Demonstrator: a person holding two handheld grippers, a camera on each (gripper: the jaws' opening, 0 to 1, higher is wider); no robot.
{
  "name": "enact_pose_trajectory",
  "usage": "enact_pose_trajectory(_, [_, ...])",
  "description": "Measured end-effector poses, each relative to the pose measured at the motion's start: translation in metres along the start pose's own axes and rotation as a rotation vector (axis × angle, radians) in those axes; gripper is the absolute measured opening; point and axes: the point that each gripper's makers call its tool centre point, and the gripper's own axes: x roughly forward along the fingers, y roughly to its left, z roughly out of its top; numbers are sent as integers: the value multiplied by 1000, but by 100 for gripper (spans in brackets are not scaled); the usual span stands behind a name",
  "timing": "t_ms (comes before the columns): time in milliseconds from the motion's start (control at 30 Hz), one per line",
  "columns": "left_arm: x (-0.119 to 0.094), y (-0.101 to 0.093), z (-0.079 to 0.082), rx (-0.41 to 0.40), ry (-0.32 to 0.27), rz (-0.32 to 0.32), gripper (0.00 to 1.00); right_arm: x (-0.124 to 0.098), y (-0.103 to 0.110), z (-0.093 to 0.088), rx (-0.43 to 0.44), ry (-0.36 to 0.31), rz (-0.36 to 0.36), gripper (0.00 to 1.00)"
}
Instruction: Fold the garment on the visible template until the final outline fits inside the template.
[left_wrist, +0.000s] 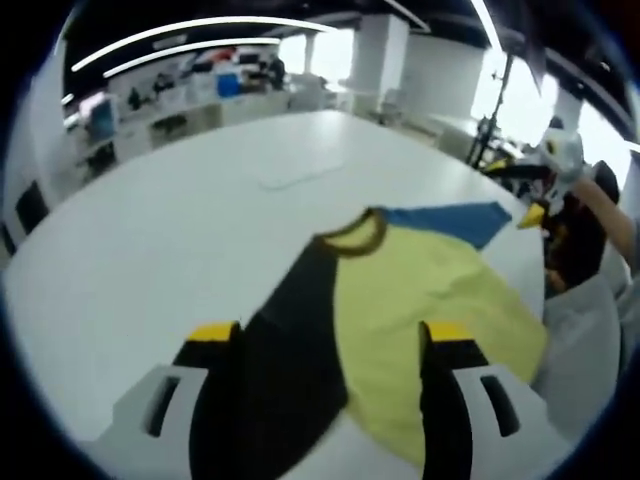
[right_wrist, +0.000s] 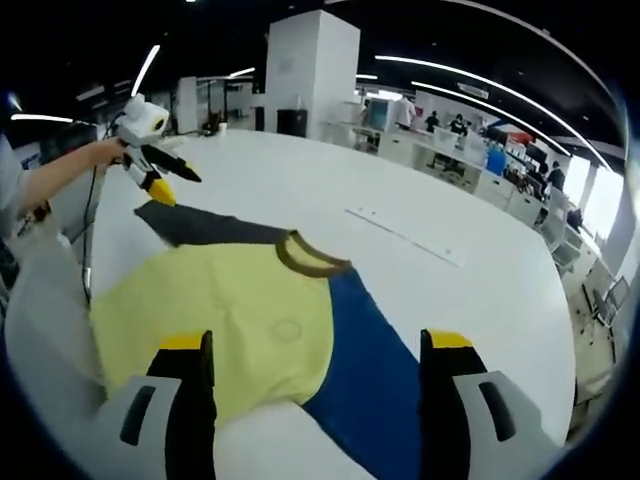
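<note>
A T-shirt lies flat on the white table (left_wrist: 140, 250), with a yellow body (left_wrist: 410, 300), a black sleeve (left_wrist: 290, 330), a blue sleeve (left_wrist: 450, 220) and a brown collar (left_wrist: 358, 232). My left gripper (left_wrist: 330, 335) stands open over the black sleeve and yellow body, holding nothing. In the right gripper view the blue sleeve (right_wrist: 370, 360) and yellow body (right_wrist: 220, 310) lie under my open right gripper (right_wrist: 316, 342), which is also empty. The left gripper (right_wrist: 165, 180) hovers by the black sleeve tip (right_wrist: 200, 225). The right gripper (left_wrist: 540, 195) hangs near the blue sleeve's end.
A faint thin outline (left_wrist: 300, 178) (right_wrist: 400, 235) marks the table beyond the shirt. The person's grey clothing (left_wrist: 585, 340) (right_wrist: 40, 300) sits at the near table edge. Office desks with people (right_wrist: 480, 150) and a white pillar (right_wrist: 312, 70) stand far behind.
</note>
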Motion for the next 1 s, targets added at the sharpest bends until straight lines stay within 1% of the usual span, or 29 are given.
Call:
enact_pose_trajectory(133, [8, 8, -1, -8, 9, 4, 64, 10, -7, -1, 8, 8, 8, 79])
enact_pose_trajectory(233, [13, 15, -4, 26, 30, 25, 58, 16, -11, -1, -28, 6, 5, 82])
enact_pose_trajectory(267, [15, 18, -3, 34, 31, 32, 57, 19, -13, -2, -31, 16, 6, 82])
enact_pose_trajectory(333, [19, 20, -3, 26, 33, 23, 57, 24, -16, -3, -26, 25, 18, 79])
enact_pose_trajectory(500, [28, 32, -5, 33, 48, 37, 50, 33, -24, -6, -34, 40, 12, 68])
enact_pose_trajectory(567, [32, 36, -7, 38, 61, 42, 49, 37, -28, -7, -36, 46, 11, 66])
enact_pose_trajectory(600, [34, 37, -8, 46, 67, 46, 48, 39, -29, -8, -37, 47, 11, 67])
enact_pose_trajectory(667, [37, 44, -12, 78, 93, 66, 45, 43, -33, -10, -42, 52, 5, 68])
enact_pose_trajectory(833, [48, 48, -19, 61, 117, 58, 42, 52, -40, -14, -42, 65, 8, 58])
enact_pose_trajectory(900, [50, 52, -21, 72, 123, 71, 41, 57, -43, -18, -47, 82, 8, 53])
enact_pose_trajectory(933, [51, 56, -22, 88, 134, 88, 40, 59, -46, -20, -46, 92, 3, 51])
enact_pose_trajectory(1000, [53, 58, -21, 91, 131, 90, 40, 62, -51, -23, -40, 100, -6, 50])
